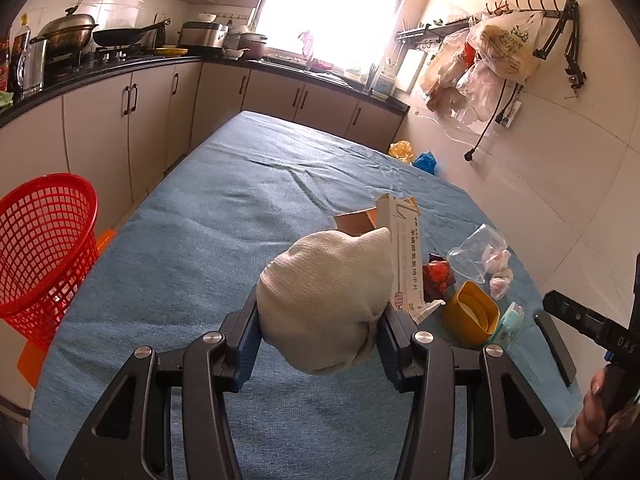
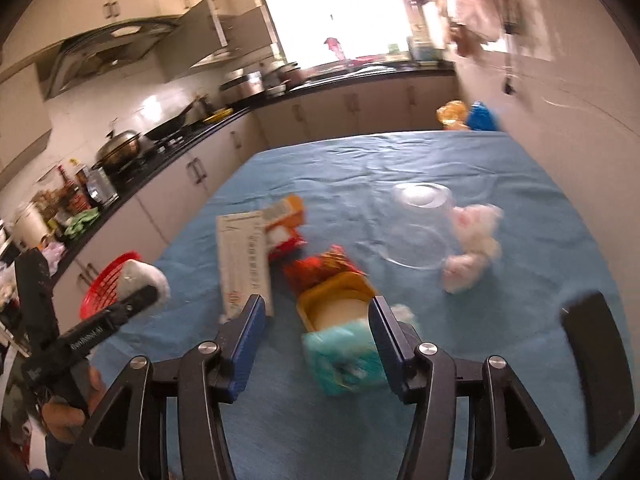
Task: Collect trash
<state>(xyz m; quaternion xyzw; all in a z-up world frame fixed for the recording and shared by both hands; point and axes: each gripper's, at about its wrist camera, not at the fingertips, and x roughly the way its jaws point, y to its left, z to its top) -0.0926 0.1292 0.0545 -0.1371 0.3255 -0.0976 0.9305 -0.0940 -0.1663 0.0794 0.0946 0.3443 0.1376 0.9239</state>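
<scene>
Cream cloth wad is sitting clamped in the left gripper, not yet binned; right gripper is gaping, teal packet lying between its fingers, litter beyond.

Blown-out window glare; right view motion-blurred.

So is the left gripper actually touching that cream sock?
Touching. In the left wrist view, both blue pads of the left gripper press against the sides of the sock, which is held above the blue cloth.
</scene>
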